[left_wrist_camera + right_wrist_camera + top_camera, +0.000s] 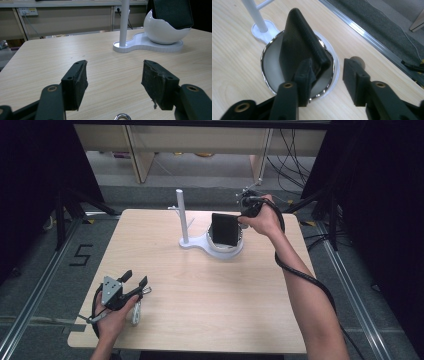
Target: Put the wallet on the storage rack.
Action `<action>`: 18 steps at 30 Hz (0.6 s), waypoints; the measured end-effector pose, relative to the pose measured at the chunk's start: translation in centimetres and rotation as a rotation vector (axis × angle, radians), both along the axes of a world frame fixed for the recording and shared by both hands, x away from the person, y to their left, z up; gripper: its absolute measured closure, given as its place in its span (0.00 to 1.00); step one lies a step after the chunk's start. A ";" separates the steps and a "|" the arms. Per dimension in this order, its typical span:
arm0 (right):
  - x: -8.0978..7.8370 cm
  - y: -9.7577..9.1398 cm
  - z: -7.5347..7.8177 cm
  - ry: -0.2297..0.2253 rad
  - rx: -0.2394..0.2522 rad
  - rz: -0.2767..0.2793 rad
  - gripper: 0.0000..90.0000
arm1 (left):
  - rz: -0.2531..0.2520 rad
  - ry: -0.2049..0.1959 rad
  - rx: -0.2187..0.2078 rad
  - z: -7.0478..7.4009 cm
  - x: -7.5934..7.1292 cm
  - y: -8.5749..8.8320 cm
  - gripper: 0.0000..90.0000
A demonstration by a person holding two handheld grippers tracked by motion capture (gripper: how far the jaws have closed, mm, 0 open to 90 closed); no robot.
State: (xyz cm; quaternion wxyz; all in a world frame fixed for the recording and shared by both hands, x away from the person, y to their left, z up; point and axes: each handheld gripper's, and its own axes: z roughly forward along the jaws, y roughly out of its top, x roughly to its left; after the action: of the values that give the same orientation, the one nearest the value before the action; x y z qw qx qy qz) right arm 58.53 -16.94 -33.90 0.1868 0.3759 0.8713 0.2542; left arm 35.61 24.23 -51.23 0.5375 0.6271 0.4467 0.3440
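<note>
The black wallet (223, 229) was standing on edge inside the white bowl (226, 248) of that stand thing at the far side of the desk (200, 290), leaning a bit against the rim. In the right gripper view you could see the chrome edge of the bowl around it. The right claw (325, 77) sat right over the bowl with its jaws apart, no grip on anything. One pad looked like it was just beside the wallet's (299, 45) lower corner, maybe brushing it, hard to say from that angle. The other pad hung over bare desk outside the bowl.

The left claw (134, 281) was down at the near left corner of the desk, well apart from all that, jaws spread wide with only wood grain between them (113, 77). A small metal ring (122, 116) lay on the desk just below it. The white post (182, 215) stood upright on the same base, beside the bowl.
</note>
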 end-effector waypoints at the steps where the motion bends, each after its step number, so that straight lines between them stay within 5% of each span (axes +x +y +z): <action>1: 0.0 0.0 0.0 0.000 0.000 0.000 0.73 | 0.000 0.000 0.000 0.0 0.0 0.0 0.40; 7: -1.4 -1.0 -0.1 0.046 -0.015 0.006 0.94 | -0.004 -0.002 0.002 0.1 -0.1 0.0 0.40; 18: -4.4 -3.3 -1.9 0.088 -0.017 -0.007 0.99 | -0.002 0.012 0.003 0.0 -0.1 -0.1 0.40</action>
State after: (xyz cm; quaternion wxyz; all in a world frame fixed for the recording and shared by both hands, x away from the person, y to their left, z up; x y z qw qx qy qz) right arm 54.11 -20.21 -35.76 0.1526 0.3881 0.8795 0.2292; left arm 35.53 24.13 -51.19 0.5340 0.6305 0.4487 0.3405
